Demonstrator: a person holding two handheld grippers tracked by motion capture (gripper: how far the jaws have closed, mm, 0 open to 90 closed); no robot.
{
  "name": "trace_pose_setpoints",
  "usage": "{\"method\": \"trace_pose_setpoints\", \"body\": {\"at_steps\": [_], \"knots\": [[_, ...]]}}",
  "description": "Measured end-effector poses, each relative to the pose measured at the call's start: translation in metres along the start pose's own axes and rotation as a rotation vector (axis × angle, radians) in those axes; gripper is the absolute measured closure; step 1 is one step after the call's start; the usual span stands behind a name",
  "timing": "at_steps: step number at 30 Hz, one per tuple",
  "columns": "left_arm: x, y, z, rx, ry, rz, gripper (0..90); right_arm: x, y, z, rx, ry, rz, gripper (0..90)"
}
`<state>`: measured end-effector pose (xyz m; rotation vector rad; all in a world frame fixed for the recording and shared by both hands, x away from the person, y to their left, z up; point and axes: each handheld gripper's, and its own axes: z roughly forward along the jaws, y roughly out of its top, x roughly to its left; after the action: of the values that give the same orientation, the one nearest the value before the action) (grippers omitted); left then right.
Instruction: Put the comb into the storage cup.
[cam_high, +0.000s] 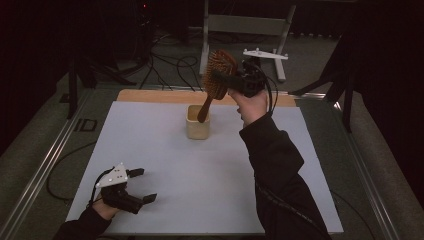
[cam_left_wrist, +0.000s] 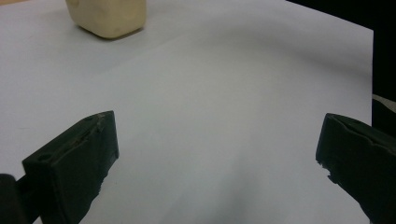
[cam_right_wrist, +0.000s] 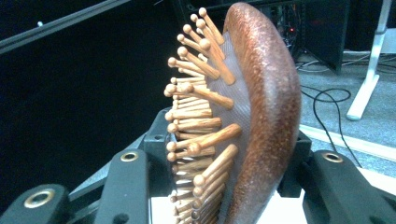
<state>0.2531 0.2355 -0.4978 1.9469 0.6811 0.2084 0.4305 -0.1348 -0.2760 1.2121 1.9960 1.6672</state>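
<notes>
The wooden hairbrush (cam_high: 217, 75) hangs tilted above the table (cam_high: 200, 170), its head clamped between the jaws of the right gripper (cam_high: 235, 80) and its handle end dipping into the cream cup (cam_high: 198, 122). The left gripper (cam_high: 142, 185) rests near the table's front-left corner, jaws spread wide, holding nothing.

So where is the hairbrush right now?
High view: the hairbrush is held in the right gripper at the table's far middle, its handle tip at the mouth of the cream cup.
</notes>
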Motion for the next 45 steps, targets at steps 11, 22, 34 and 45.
{"method": "trace_pose_setpoints", "body": {"at_steps": [11, 22, 34, 45], "knots": [[-0.001, 0.001, -0.001, -0.006, -0.002, 0.009, 0.1, -0.01, 0.0, 0.016, -0.035, -0.034, 0.007, 51.7], [-0.001, 0.001, -0.001, -0.011, -0.017, 0.014, 0.1, -0.018, -0.016, 0.038, -0.044, -0.054, -0.004, 51.7], [-0.004, 0.002, -0.001, -0.011, -0.022, 0.026, 0.1, -0.025, -0.034, 0.06, 0.0, -0.059, 0.009, 51.6], [-0.004, 0.002, -0.001, -0.013, -0.022, 0.028, 0.1, -0.035, -0.047, 0.071, 0.024, -0.063, 0.038, 51.6]]}}
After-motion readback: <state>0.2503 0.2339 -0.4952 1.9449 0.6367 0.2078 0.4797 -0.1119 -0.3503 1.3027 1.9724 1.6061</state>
